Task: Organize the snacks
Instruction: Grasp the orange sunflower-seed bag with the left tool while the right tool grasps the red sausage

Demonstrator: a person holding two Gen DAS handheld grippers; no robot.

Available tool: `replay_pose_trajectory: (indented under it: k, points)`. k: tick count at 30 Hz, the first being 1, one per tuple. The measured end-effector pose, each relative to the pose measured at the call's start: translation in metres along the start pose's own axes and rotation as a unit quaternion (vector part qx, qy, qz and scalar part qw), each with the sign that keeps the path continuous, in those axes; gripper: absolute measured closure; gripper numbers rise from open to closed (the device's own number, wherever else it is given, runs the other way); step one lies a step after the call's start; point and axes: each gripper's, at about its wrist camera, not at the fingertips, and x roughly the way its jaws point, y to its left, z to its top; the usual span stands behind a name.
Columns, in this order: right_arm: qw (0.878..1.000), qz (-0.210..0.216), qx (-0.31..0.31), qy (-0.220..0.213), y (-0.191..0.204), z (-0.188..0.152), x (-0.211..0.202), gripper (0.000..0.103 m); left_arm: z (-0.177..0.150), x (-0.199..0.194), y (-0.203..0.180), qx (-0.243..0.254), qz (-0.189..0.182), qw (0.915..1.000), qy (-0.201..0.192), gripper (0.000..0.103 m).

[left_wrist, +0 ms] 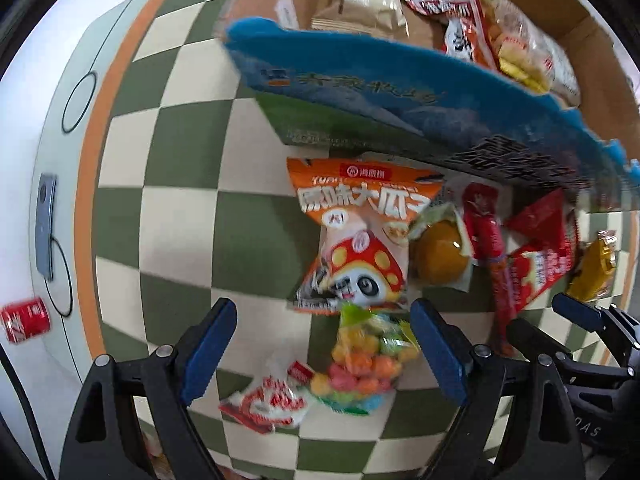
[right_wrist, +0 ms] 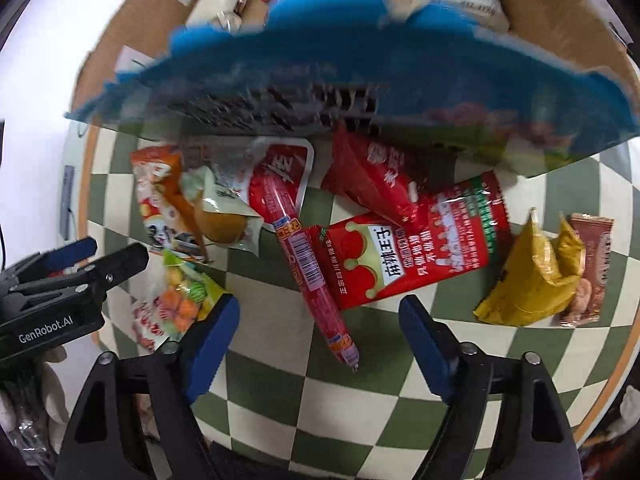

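A large blue snack bag (left_wrist: pixel 400 92) hangs blurred in the air over the near edge of the cardboard box (left_wrist: pixel 600 60); it also shows in the right wrist view (right_wrist: pixel 360 72). Neither gripper holds it. My left gripper (left_wrist: pixel 324 320) is open above a bag of colourful candy balls (left_wrist: pixel 360 364) and an orange seed bag (left_wrist: pixel 360 232). My right gripper (right_wrist: pixel 320 320) is open over a long red sausage stick (right_wrist: pixel 312 264) and a red snack bag (right_wrist: pixel 416 248). The box (right_wrist: pixel 560 8) holds several packets.
Loose snacks lie on the green and cream checkered cloth (left_wrist: pixel 180 220): a yellow bun pack (left_wrist: pixel 440 256), a yellow packet (right_wrist: pixel 528 276), a brown biscuit pack (right_wrist: pixel 592 268), a red-white wrapper (left_wrist: pixel 272 400). A red can (left_wrist: pixel 26 320) stands off the cloth at left.
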Motion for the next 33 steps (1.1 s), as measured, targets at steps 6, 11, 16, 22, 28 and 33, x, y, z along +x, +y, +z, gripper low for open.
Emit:
replay_pose_trajectory:
  k: [6, 11, 16, 22, 28, 33]
  points:
    - [1.0, -0.002, 0.023, 0.011, -0.001, 0.006, 0.022, 0.037, 0.016, 0.02, -0.01, 0.029, 0.002, 0.9995, 0.012, 0.014]
    - [0.999, -0.007, 0.032, 0.016, 0.0, 0.01, 0.029, 0.039, 0.026, 0.028, -0.016, 0.038, -0.001, 0.9991, 0.018, 0.014]
    - [0.999, -0.026, 0.023, 0.015, 0.011, 0.01, 0.033, 0.05, 0.029, 0.033, -0.016, 0.04, -0.02, 0.9989, 0.015, 0.053]
    - [0.999, -0.044, 0.018, 0.009, 0.028, 0.006, 0.042, 0.076, 0.018, 0.035, -0.016, 0.052, -0.006, 0.9986, 0.007, 0.063]
    - [0.999, -0.04, 0.022, 0.003, 0.04, -0.002, 0.048, 0.08, 0.007, 0.036, -0.016, 0.039, -0.003, 0.9992, 0.009, 0.064]
    - [0.999, -0.008, 0.037, 0.002, 0.039, -0.011, 0.042, 0.083, 0.004, 0.02, -0.007, 0.025, -0.01, 0.9996, 0.001, 0.065]
